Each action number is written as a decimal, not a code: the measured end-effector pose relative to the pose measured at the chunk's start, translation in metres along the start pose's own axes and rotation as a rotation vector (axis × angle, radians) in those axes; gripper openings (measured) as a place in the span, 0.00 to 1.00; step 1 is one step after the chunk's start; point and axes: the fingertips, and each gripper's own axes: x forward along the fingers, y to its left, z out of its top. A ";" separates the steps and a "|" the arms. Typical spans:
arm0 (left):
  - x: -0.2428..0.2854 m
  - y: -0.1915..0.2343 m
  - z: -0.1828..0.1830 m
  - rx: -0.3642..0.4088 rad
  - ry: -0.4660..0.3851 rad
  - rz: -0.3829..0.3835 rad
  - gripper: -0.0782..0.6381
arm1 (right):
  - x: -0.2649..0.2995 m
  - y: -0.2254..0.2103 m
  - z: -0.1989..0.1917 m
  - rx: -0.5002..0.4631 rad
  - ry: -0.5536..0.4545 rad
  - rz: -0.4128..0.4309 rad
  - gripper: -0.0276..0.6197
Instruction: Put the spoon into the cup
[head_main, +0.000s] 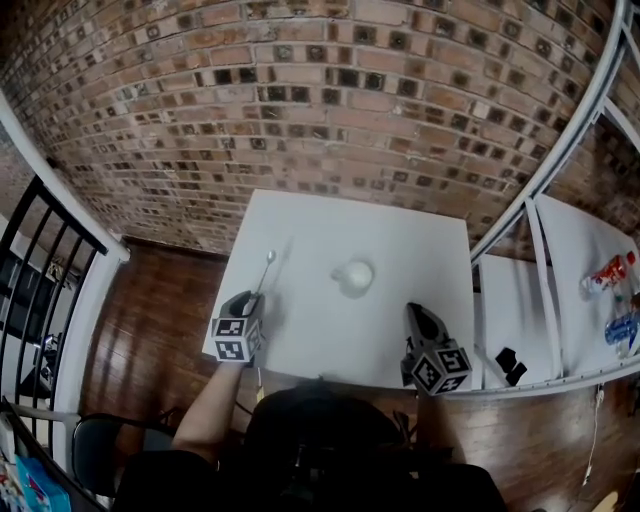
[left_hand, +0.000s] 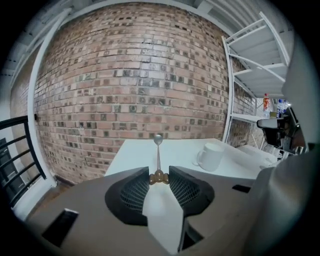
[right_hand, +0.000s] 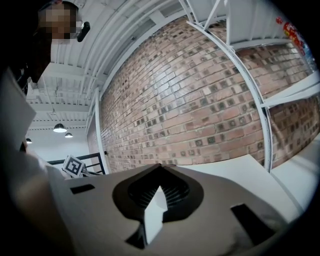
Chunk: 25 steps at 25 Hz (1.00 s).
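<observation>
the left gripper (left_hand: 159, 176) is pinching the gold, bow-shaped end of the slim silver metal spoon (left_hand: 158, 150). its jaws are standing partly apart, only as wide as that end. the spoon is pointing straight ahead, and its bowl seems to be hanging clear of the white square table (head_main: 400, 235), though the angle is making that hard to judge.

to the right, the squat white ceramic cup (head_main: 354, 276) is standing upright and empty near the table's middle, well apart from the spoon.

further right, the right gripper (right_hand: 159, 169) is hovering at the table's near edge with its jaws closed together on nothing.

the hold is sitting on the very tip of a long handle, so the spoon may be swivelling or sliding out during a tilt. nothing is steadying the cup, so a bowl catching its rim could be tipping or pushing it.

no writing is showing legibly. the gripper cubes are carrying only black-and-white square markers, and the red and blue bottles (head_main: 610, 272) on the white metal shelf (head_main: 560, 250) are too small to read.
</observation>
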 end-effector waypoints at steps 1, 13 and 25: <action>-0.003 0.000 0.010 0.002 -0.022 -0.004 0.29 | 0.002 0.002 0.001 -0.013 0.002 0.011 0.05; -0.036 -0.022 0.097 0.069 -0.218 -0.076 0.29 | -0.001 0.015 0.032 -0.121 -0.028 0.033 0.05; -0.020 -0.085 0.107 0.110 -0.218 -0.237 0.29 | -0.029 -0.002 0.028 -0.114 -0.024 -0.032 0.05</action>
